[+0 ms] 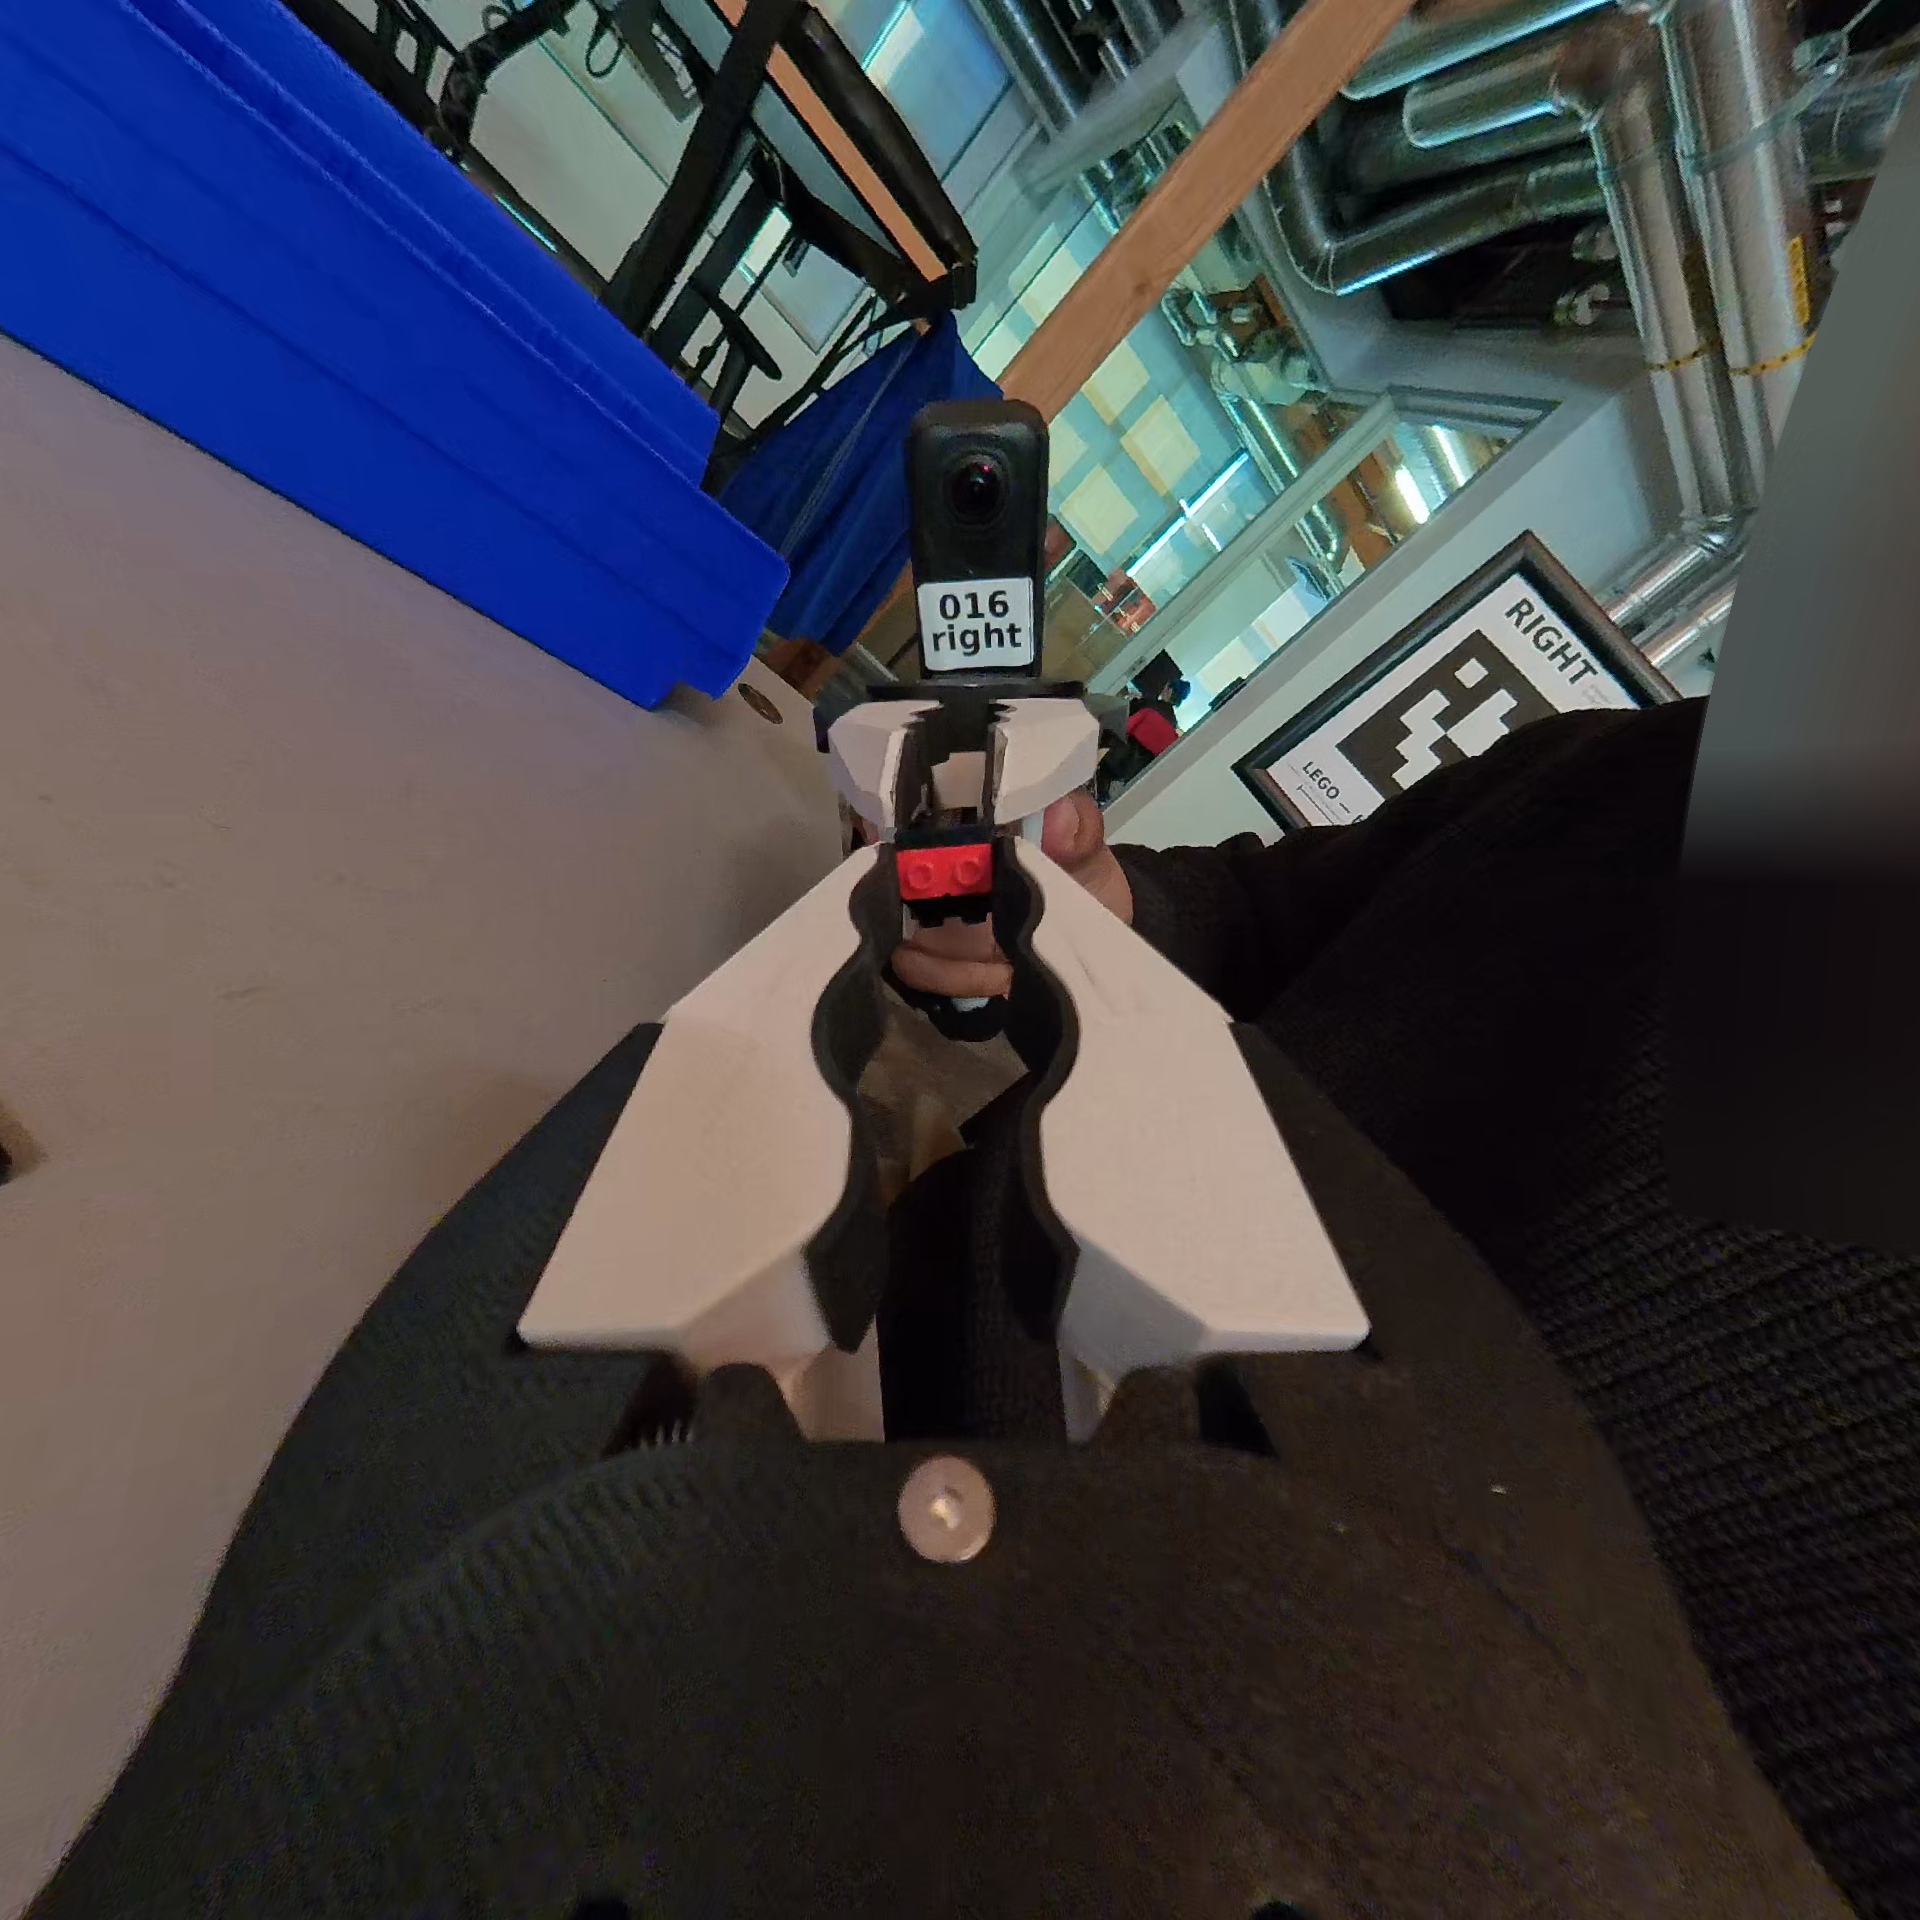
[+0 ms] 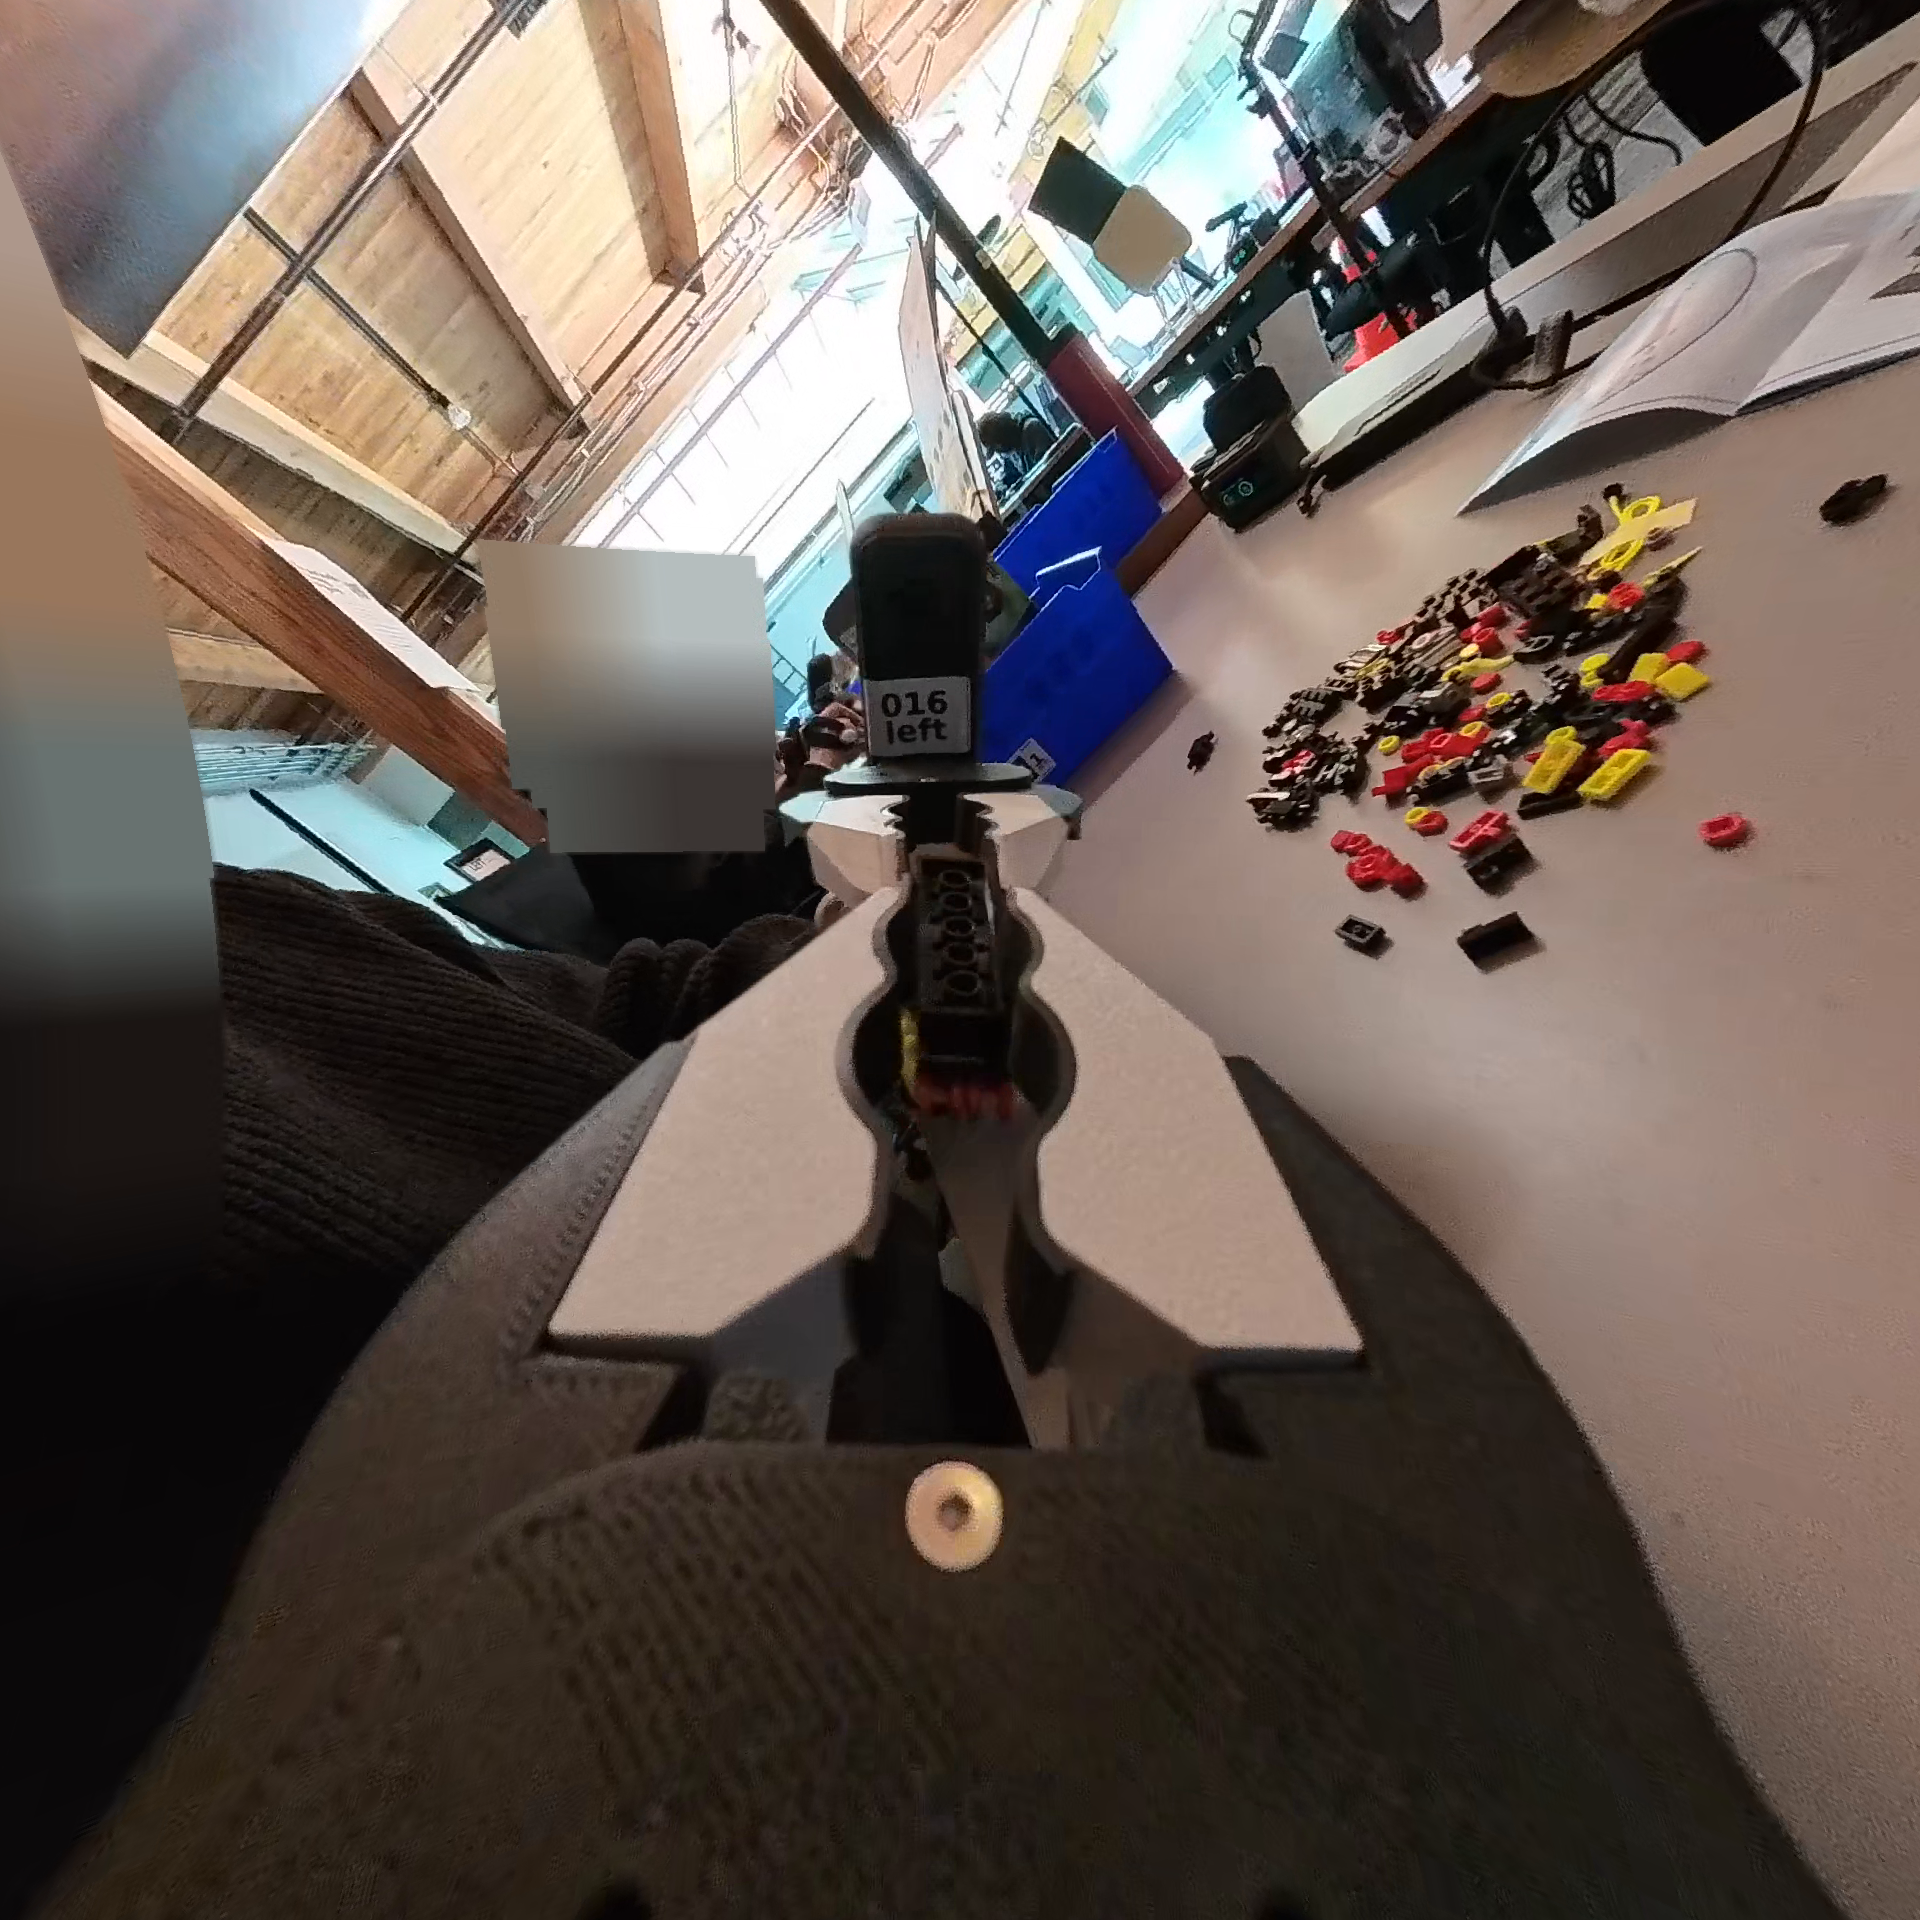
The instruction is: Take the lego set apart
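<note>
Nearest the lens, in both wrist views: black ribbed body of each tool, one silver screw, then white fingers with dark wavy pads

Item 1, left gripper [image 1: 943, 883]: we find its jaws clamped on the lego set [image 1: 942, 875], of which a red two-stud brick over black parts shows at the fingertips. A bare thumb and finger show just behind the set

Item 2, right gripper [image 2: 951, 925]: we find its jaws clamped on the same lego set [image 2: 961, 961], seen here as a long black studded brick running between the pads, with red and yellow bits at its near end. The two tools meet head-on at the set, each one's black camera with a white label standing just beyond the set in the other's view. The set is held in the air, off the table [image 2: 1403, 1091]

Item 3, pile of loose pieces [image 2: 1496, 707]: black, red and yellow, spread on the table well to the right of the set; a few single black and red pieces lie on the near side of the pile

Item 4, open booklet [image 2: 1714, 364]: lies on the table beyond the pile

Item 5, blue bins [image 2: 1081, 634]: stand beyond the set at the table's far edge

Item 6, dark knitted sleeve [image 1: 1455, 987]: to the right of the set in the left wrist view
</note>
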The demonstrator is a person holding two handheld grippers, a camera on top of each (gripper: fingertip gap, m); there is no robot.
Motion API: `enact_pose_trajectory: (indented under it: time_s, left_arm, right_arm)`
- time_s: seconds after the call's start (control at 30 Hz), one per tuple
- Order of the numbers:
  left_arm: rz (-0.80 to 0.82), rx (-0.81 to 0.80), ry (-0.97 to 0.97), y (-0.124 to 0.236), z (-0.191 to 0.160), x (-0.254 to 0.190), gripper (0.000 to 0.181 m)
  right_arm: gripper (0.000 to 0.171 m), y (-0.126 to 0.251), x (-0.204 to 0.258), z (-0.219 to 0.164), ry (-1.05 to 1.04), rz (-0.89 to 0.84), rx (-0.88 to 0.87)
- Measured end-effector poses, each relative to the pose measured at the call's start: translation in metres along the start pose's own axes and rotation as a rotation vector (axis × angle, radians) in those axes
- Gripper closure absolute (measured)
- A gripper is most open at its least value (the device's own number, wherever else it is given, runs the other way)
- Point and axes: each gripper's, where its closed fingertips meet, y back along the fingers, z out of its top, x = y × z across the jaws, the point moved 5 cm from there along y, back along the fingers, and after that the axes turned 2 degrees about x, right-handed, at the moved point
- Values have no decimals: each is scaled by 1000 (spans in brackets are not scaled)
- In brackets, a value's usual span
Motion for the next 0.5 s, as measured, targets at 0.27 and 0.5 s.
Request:
enact_pose_trajectory:
  time_s: [0.27,0.5]
  left_arm:
    - [60,28,-30,5,-2,9,164]
    - [50,51,-19,5,-5,10,165]
  right_arm:
    - [158,23,-9,15,115,-53,17]
    - [135,2,-13,-11,139,-78,167]
